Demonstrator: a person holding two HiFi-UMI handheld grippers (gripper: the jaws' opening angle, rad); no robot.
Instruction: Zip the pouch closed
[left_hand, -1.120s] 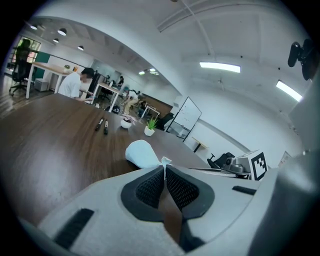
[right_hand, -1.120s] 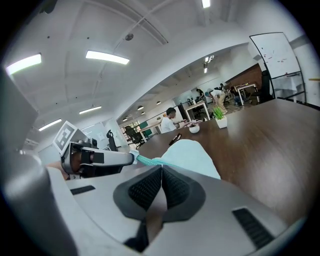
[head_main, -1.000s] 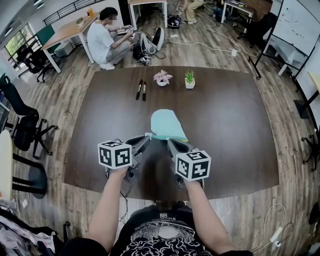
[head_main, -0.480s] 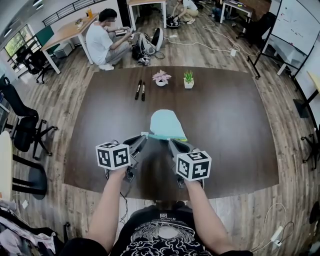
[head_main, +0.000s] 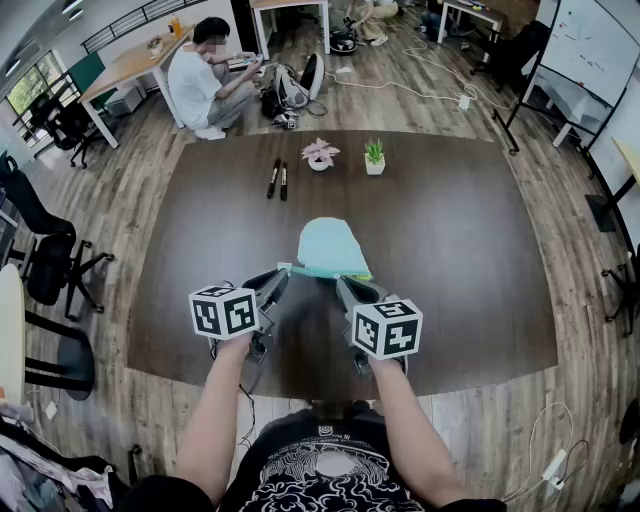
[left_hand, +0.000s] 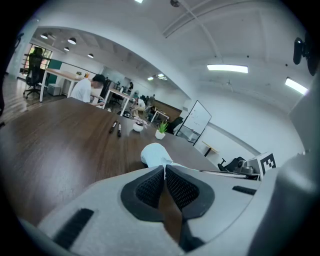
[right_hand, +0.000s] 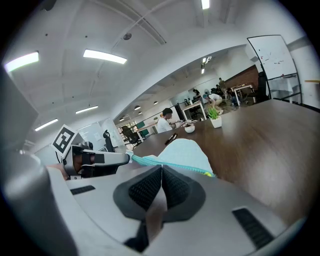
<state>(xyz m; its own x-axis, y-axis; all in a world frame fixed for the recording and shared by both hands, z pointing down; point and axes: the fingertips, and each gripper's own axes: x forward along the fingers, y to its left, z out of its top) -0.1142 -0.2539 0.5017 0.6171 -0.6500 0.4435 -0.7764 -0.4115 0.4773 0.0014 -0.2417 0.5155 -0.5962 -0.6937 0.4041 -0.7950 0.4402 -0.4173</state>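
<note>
Pouch (head_main: 325, 245) zip edge L-R, rounded end away

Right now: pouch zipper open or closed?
Looks closed: in the right gripper view the pouch shows its teal zipper as one unbroken line along the near edge, no gap visible. Where the slider sits, cannot tell.

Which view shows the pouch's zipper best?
The right gripper view: the zipper runs across it close up, as a teal line along the pouch. The head view shows it small, along the pouch's near edge. The left gripper view shows only pouch fabric.
</note>
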